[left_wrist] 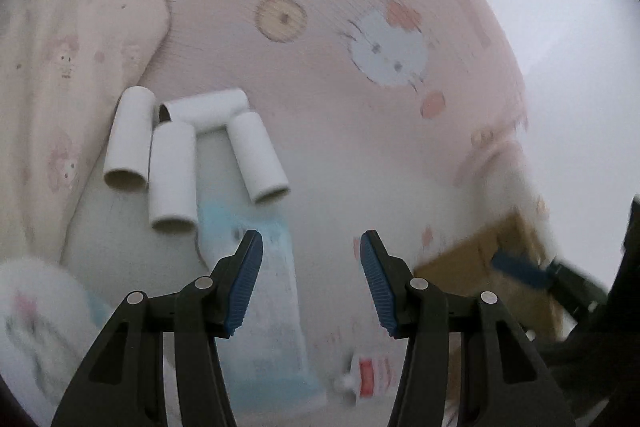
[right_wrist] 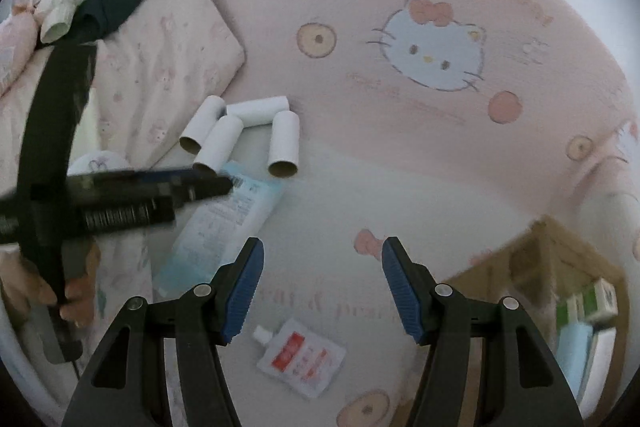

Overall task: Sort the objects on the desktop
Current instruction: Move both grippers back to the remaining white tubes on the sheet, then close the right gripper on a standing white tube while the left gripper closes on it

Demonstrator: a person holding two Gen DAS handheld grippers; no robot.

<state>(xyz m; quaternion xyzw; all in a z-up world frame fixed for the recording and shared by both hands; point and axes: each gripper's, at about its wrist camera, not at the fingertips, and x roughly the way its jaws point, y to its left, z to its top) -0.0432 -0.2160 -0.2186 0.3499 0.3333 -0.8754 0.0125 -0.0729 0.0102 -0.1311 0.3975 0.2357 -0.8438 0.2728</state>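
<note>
both claws apart and empty above a pink cartoon-cat bed sheet strewn with small things.

the left claw hangs with its blue pads well apart and nothing between them, over the sheet; a light blue tube lies flat under its left finger, and four white cardboard rolls lie clustered just beyond, one crosswise behind the other three. the right claw is likewise spread and grips nothing, pointing down at the sheet; a small white pouch with a red label lies below and between its fingers. a cardboard box sits at the right edge holding green-and-white cartons. the pillow lies left of the rolls. the view is blurred.
</note>
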